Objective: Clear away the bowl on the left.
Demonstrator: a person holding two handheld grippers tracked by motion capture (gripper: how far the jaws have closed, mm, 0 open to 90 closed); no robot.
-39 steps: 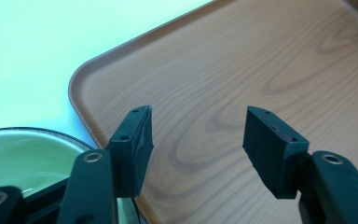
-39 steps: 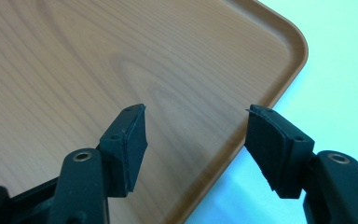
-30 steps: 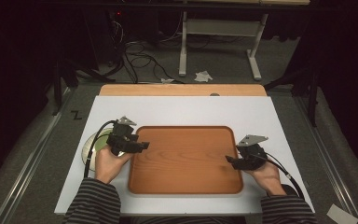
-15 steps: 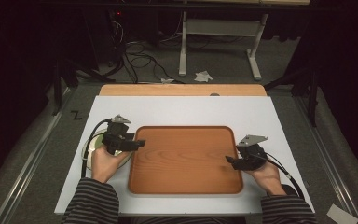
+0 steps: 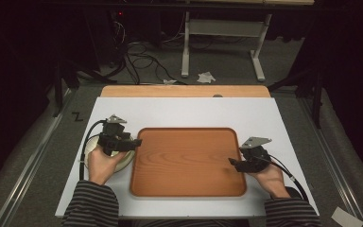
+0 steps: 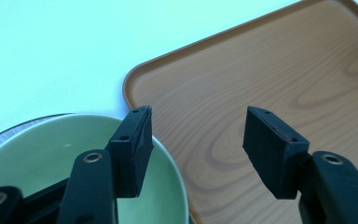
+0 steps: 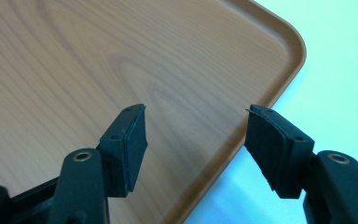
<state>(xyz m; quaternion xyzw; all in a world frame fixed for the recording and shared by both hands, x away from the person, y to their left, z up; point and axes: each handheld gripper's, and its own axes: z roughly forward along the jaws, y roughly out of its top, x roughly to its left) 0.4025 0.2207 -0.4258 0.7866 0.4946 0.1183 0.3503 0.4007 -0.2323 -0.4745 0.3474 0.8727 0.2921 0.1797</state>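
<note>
Pale green bowl [image 5: 121,160] sits on the white counter [image 5: 184,111], just beside the tray's left edge, near its far-left corner. Left hand-held gripper [image 5: 133,142] hovers over the bowl's rim w/ jaws apart, nothing between them; in the left gripper view [image 6: 196,135] one jaw is above the bowl [image 6: 51,158], the other above the tray. Wooden tray [image 5: 189,163] lies flat in the middle, bare. Right hand-held gripper [image 5: 232,162] is at the tray's right edge, jaws apart too, straddling the rim [image 7: 270,93] in the right gripper view [image 7: 196,135], not clamped on anything.
</note>
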